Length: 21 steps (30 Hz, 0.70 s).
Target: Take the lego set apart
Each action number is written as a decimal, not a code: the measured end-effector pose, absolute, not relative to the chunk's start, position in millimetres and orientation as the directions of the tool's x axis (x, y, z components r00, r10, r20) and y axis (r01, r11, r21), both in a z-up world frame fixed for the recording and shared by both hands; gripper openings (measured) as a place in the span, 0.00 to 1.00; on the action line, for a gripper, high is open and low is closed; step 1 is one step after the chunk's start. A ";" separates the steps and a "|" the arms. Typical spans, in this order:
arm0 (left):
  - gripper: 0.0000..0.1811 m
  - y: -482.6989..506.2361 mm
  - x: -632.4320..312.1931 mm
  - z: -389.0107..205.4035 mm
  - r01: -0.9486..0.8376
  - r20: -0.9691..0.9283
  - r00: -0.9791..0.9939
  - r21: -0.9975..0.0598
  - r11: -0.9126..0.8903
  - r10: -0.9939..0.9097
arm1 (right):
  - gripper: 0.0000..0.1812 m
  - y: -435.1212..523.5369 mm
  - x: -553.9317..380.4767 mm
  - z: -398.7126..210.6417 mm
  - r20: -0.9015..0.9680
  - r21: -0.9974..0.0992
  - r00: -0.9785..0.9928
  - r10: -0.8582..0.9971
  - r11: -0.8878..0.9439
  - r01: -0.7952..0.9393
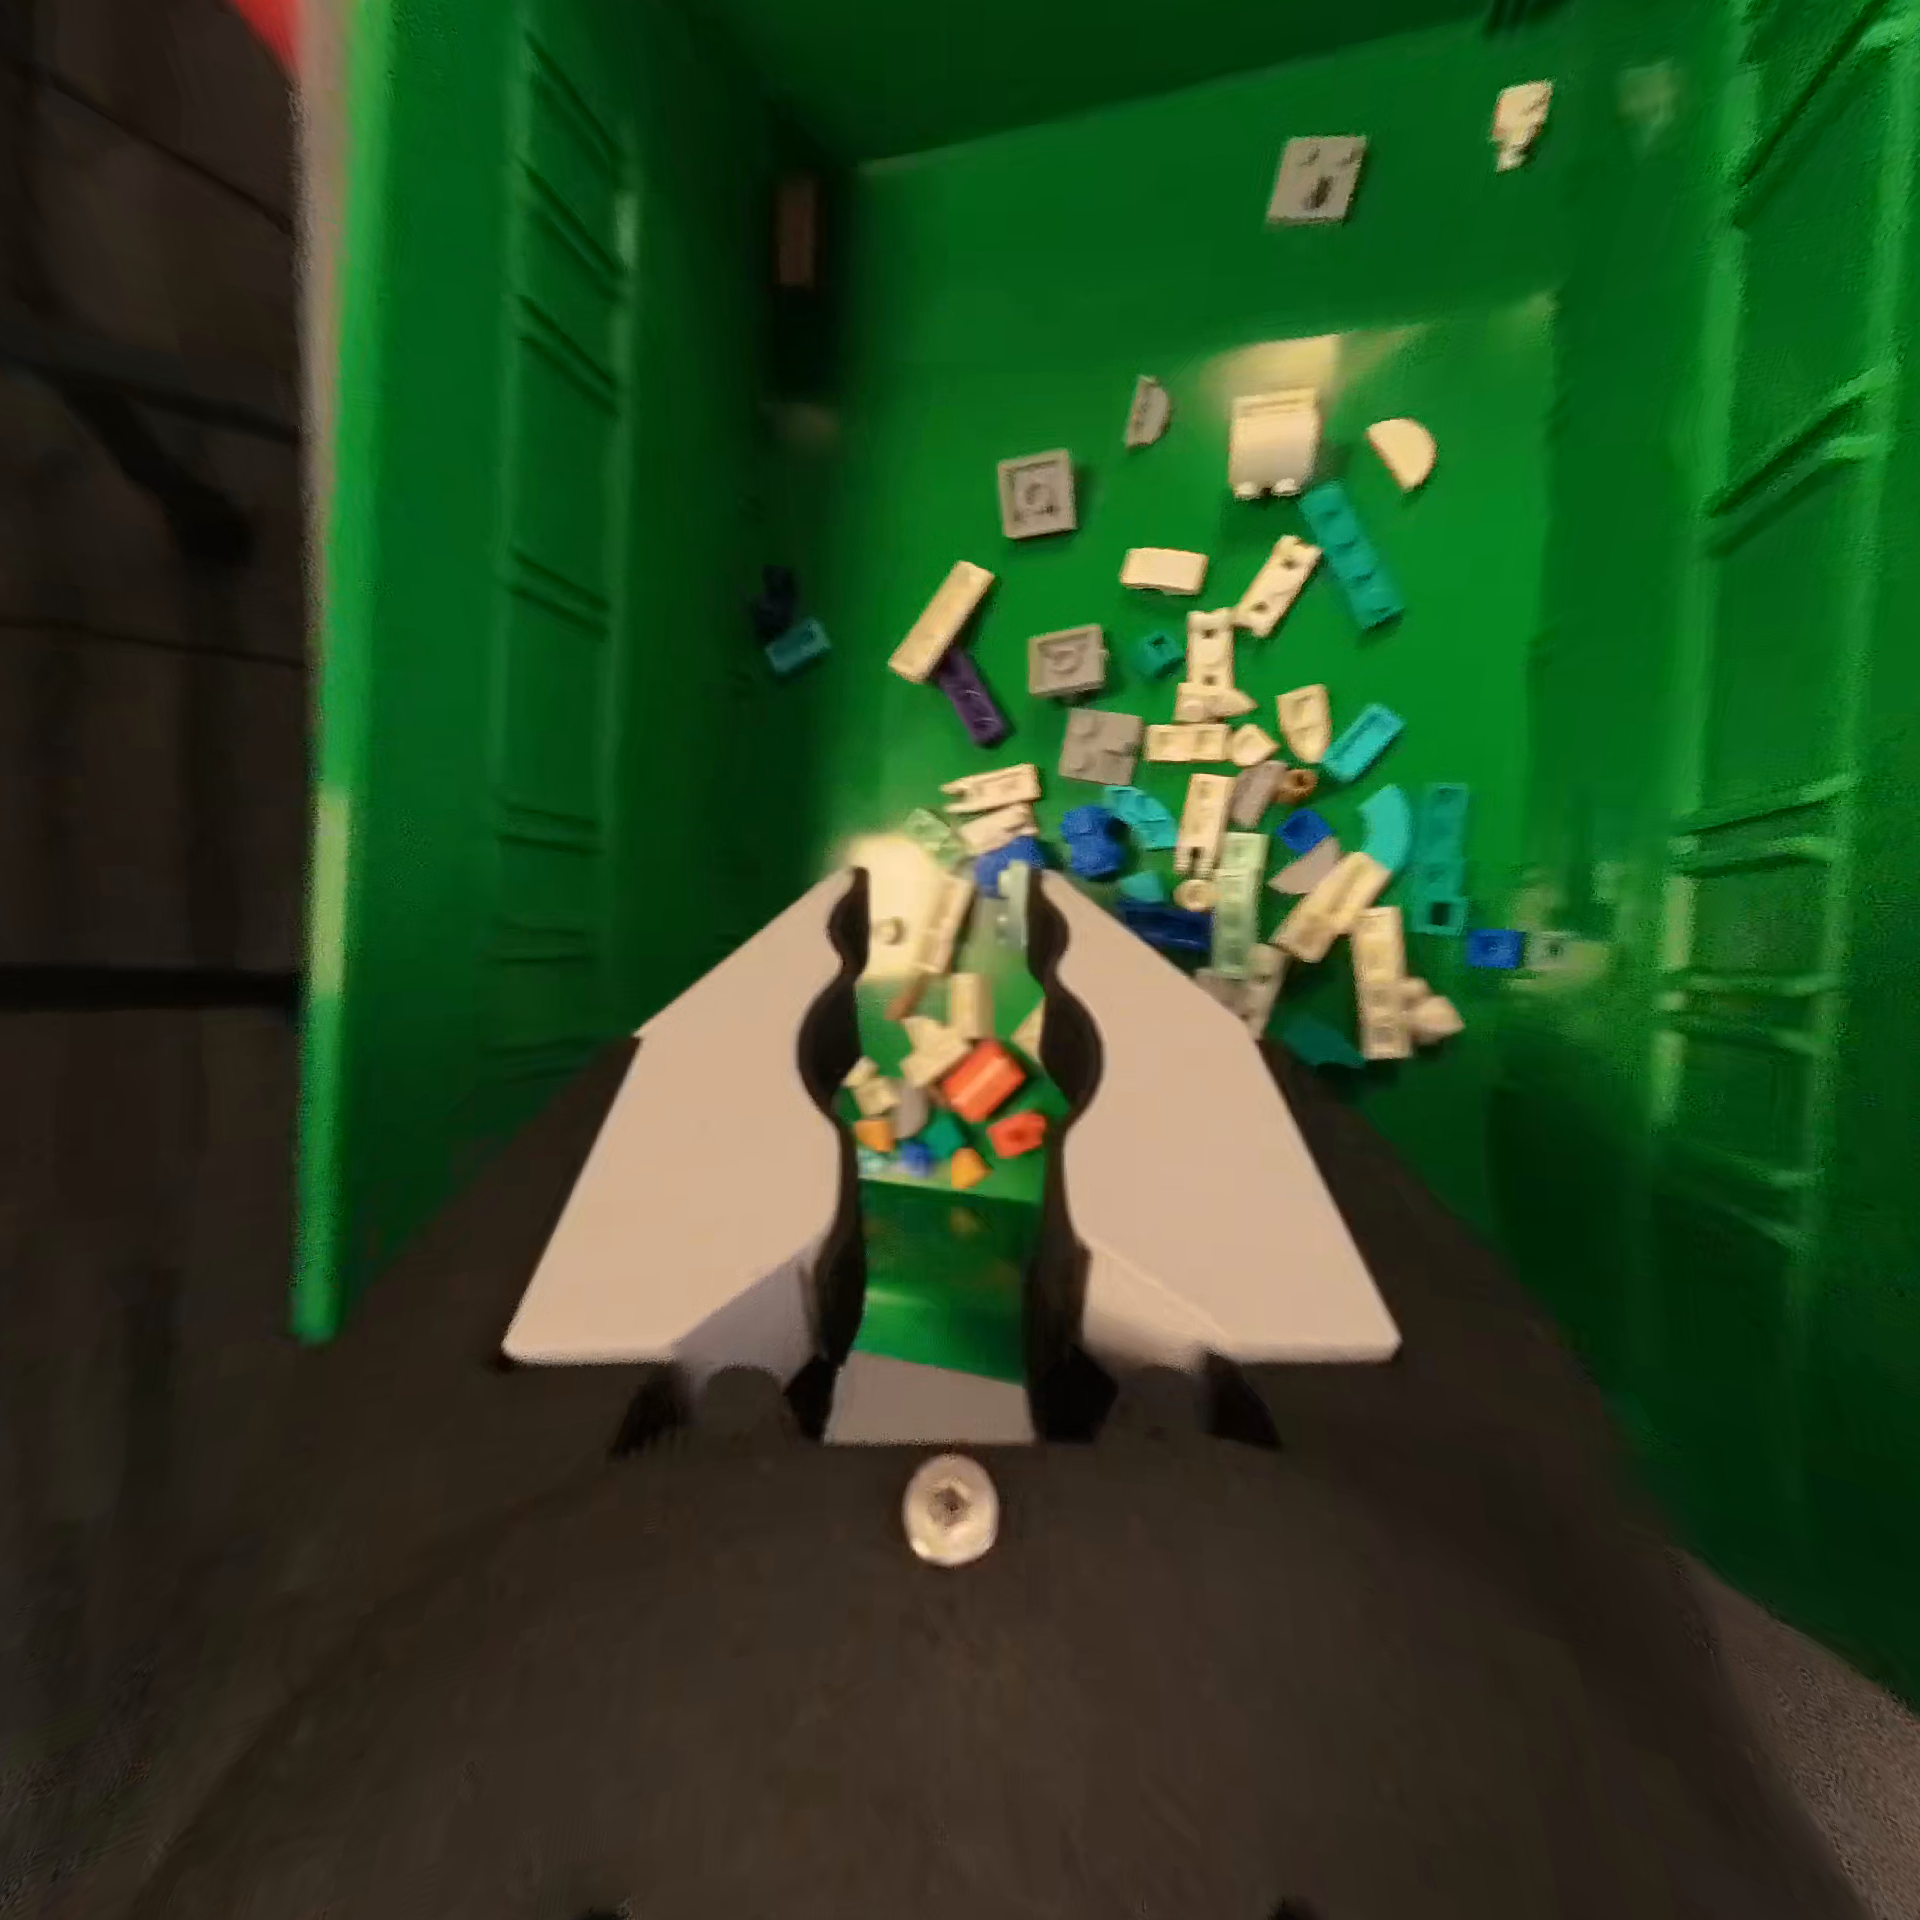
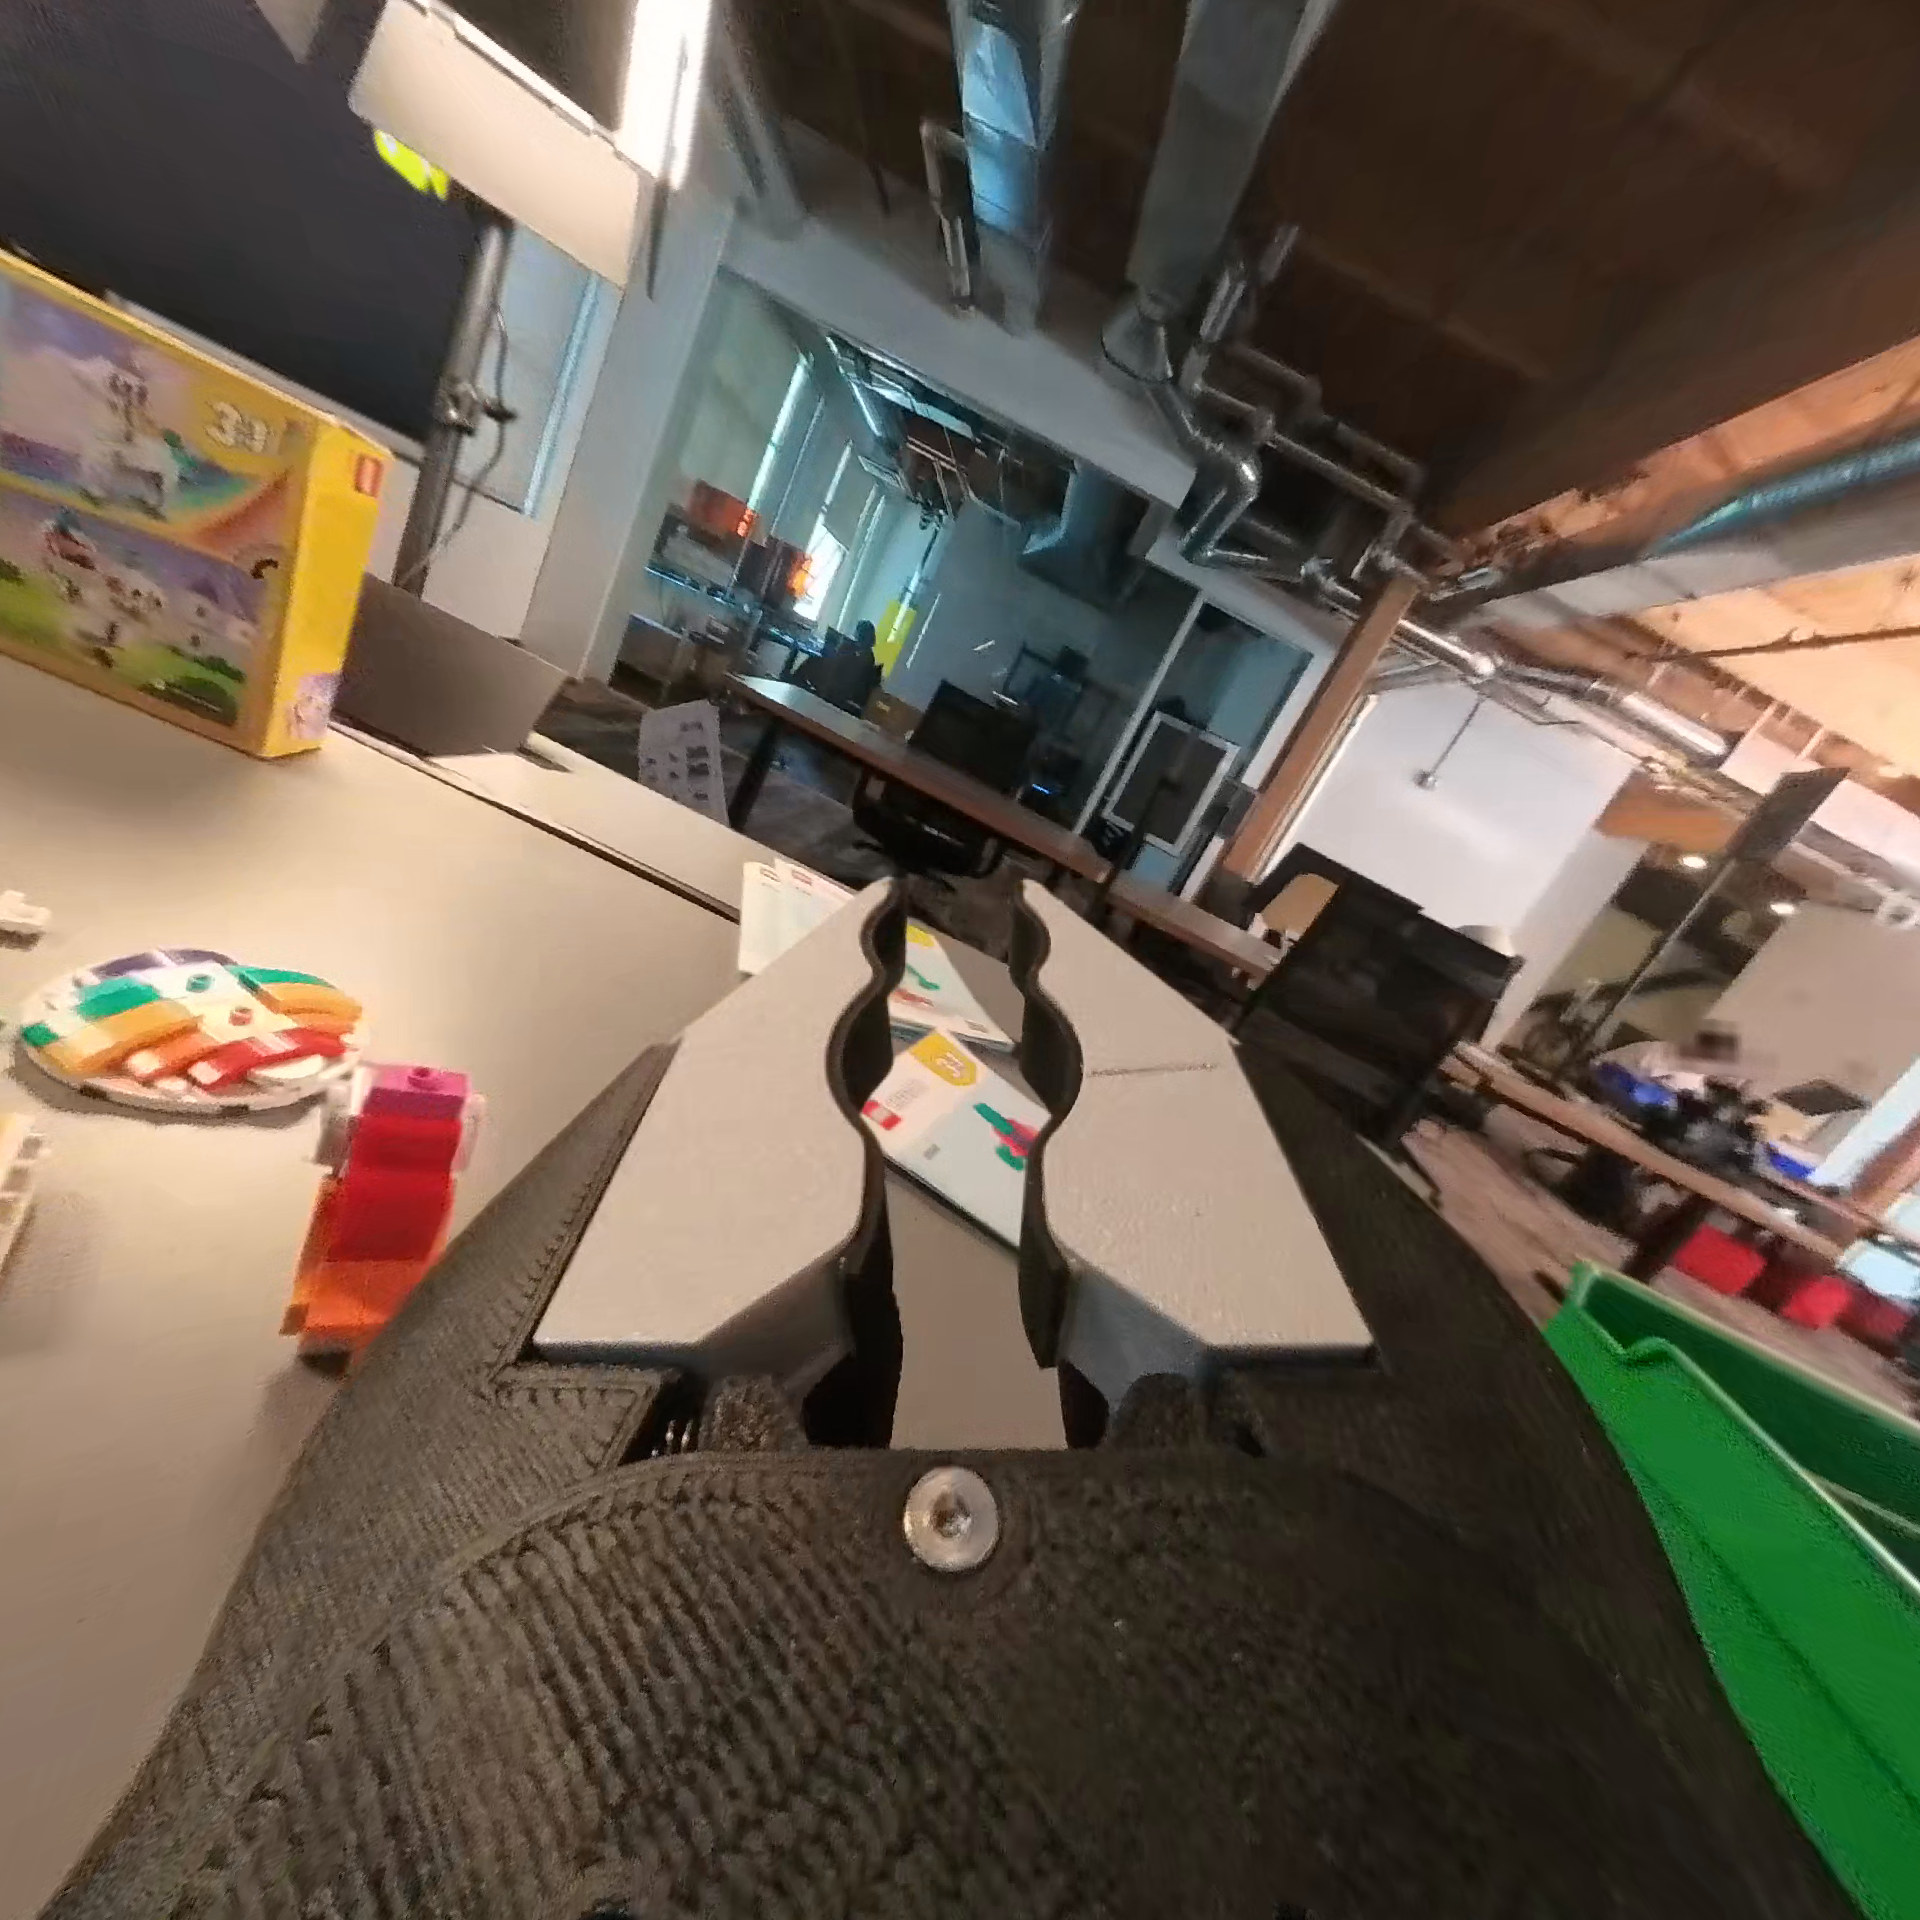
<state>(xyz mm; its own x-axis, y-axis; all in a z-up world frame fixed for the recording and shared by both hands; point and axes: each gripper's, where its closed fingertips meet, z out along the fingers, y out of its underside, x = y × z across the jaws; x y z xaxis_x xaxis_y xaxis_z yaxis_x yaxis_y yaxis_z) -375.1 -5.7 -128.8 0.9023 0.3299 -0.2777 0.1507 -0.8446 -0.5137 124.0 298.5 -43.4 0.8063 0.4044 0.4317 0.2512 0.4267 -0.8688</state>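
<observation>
Green plastic bin (image 1: 1039, 312) holds loose bricks (image 1: 1195, 748) under your left hand-held gripper (image 1: 948, 883), jaws apart, empty; your right hand-held gripper (image 2: 954, 894) likewise gapes above the grey bench (image 2: 312, 831).

I saw a yellow box (image 2: 177, 520) standing far left on the surface (image 2: 499, 935), booklets (image 2: 956, 1122) lying ahead, and office chairs (image 2: 935, 821) farther off.

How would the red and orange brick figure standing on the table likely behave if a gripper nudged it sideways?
The red and orange brick figure stands tall on a narrow base, so it would probably tip rather than slide. Its stacked bricks look rigid, yet sections could snap apart. The smooth table offers little grip.
</observation>
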 end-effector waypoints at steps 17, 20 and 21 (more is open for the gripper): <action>0.77 -14.7 -350.1 -144.0 0.331 0.002 0.934 -0.374 -0.867 0.356 | 0.26 158.5 0.1 -158.6 0.223 -0.801 -0.074 0.972 0.226 0.554; 0.81 -25.1 -356.9 -156.7 0.299 -0.080 0.941 -0.263 -0.917 0.330 | 0.27 158.5 -5.0 -161.0 0.292 -0.778 -0.080 0.953 0.285 0.560; 0.81 -25.6 -358.9 -157.3 0.291 -0.101 0.941 -0.251 -0.923 0.324 | 0.27 160.8 -6.9 -160.4 0.320 -0.772 -0.073 0.945 0.305 0.558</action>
<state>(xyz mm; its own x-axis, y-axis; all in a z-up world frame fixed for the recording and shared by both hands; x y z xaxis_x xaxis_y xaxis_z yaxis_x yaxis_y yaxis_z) -358.9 -25.6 -157.3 0.9408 0.3236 -0.1005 0.2908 -0.9233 -0.2511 -6.9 160.8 -160.4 -0.0727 0.9446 0.3200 0.5576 0.3045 -0.7722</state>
